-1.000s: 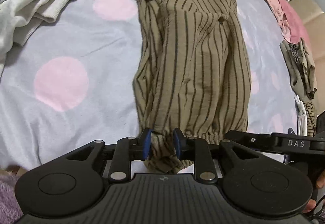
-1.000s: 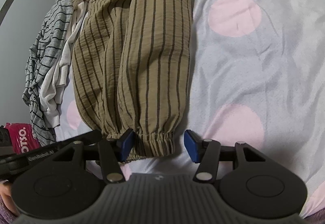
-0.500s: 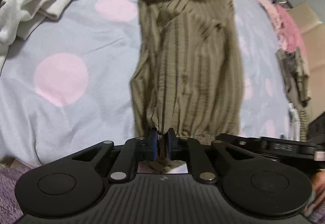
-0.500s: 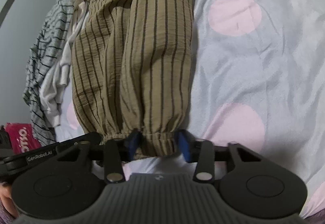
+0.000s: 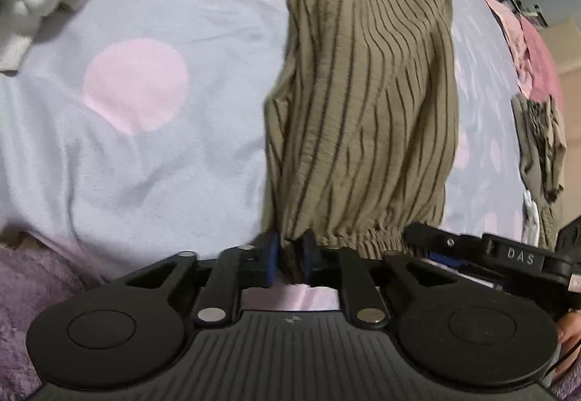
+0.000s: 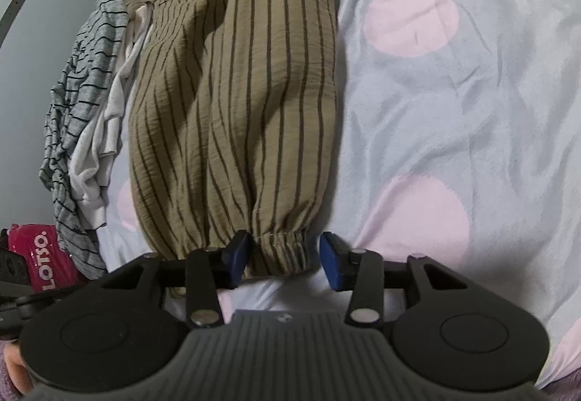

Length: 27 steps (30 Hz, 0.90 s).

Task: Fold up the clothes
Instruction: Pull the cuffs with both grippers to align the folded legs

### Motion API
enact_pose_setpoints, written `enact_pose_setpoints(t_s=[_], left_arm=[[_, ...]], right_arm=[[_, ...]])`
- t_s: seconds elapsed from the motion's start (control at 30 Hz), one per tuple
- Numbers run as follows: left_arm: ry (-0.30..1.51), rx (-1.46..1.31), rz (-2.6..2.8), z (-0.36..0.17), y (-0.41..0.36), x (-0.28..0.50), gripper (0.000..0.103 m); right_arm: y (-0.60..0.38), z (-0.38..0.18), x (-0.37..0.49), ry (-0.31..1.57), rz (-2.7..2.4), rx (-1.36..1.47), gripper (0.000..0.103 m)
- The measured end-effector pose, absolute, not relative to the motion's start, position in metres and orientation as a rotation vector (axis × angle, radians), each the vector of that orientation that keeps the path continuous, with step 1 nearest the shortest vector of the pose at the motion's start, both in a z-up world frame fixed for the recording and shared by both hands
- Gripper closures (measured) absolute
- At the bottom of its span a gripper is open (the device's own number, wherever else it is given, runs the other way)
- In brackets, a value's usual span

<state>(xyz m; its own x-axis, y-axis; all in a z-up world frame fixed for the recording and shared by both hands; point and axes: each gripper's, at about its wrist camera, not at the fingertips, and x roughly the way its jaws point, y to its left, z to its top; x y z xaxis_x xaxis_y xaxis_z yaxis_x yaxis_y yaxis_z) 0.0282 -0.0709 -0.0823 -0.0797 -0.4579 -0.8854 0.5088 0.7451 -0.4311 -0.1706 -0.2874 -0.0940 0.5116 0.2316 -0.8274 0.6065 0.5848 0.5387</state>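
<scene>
Striped trousers [image 5: 366,103] lie lengthwise on the bed [image 5: 145,146], only half folded: left claw [image 5: 290,257] opening with cuff fabric between its pads, right claw [image 6: 285,255] opening around the other cuff, not pinching.

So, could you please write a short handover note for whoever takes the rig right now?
Left gripper: jaws opening, gathered cuff of the striped trousers between the pads.
Right gripper: jaws opening, other cuff between them, right pad clear of it.
Trousers lie lengthwise on the dotted bedsheet, legs side by side; unfolded clothes pile beside them.
Done: trousers laid long.
Left: regrip both cuffs, probably fold toward the waist, then the pile.
</scene>
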Motion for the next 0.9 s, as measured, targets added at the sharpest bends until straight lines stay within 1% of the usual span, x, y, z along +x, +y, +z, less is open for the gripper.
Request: enact_pose_setpoints(t_s=[0.03, 0.07, 0.23, 0.3, 0.37, 0.4, 0.43, 0.47, 0.53, 0.73, 0.83, 0.9], left_arm=[[1.433, 0.053, -0.798, -0.082, -0.071, 0.028, 0.076], [1.430, 0.058, -0.798, -0.083, -0.072, 0.028, 0.076], [1.444, 0.060, -0.830, -0.096, -0.080, 0.029, 0.075], [1.433, 0.067, -0.844, -0.098, -0.085, 0.028, 0.075], [1.425, 0.064, -0.849, -0.099, -0.085, 0.027, 0.078], [1.423, 0.058, -0.851, -0.099, -0.084, 0.027, 0.083], [1.427, 0.042, -0.853, -0.098, -0.083, 0.028, 0.088], [1.434, 0.017, -0.865, -0.096, -0.081, 0.028, 0.090], [1.448, -0.031, -0.895, -0.091, -0.077, 0.026, 0.094], [1.491, -0.213, -1.010, -0.066, -0.066, 0.011, 0.096], [1.528, -0.210, -1.024, -0.061, -0.061, -0.001, 0.097], [1.549, -0.150, -1.013, -0.063, -0.062, -0.014, 0.097]], right_arm=[[-0.288, -0.095, -0.171, 1.042, -0.273, 0.958, 0.056], [-0.288, -0.097, -0.170, 1.039, -0.272, 0.960, 0.056], [-0.286, -0.108, -0.163, 1.025, -0.266, 0.960, 0.053], [-0.285, -0.109, -0.163, 1.022, -0.268, 0.957, 0.057], [-0.285, -0.108, -0.163, 1.015, -0.267, 0.957, 0.070], [-0.286, -0.107, -0.163, 1.013, -0.269, 0.963, 0.071], [-0.286, -0.104, -0.165, 1.009, -0.271, 0.972, 0.075], [-0.286, -0.101, -0.167, 1.004, -0.273, 0.981, 0.079], [-0.287, -0.093, -0.173, 0.981, -0.276, 1.003, 0.082], [-0.310, -0.063, -0.218, 0.881, -0.309, 1.173, 0.083], [-0.315, -0.050, -0.244, 0.846, -0.326, 1.229, 0.084], [-0.308, -0.046, -0.254, 0.856, -0.341, 1.222, 0.084]])
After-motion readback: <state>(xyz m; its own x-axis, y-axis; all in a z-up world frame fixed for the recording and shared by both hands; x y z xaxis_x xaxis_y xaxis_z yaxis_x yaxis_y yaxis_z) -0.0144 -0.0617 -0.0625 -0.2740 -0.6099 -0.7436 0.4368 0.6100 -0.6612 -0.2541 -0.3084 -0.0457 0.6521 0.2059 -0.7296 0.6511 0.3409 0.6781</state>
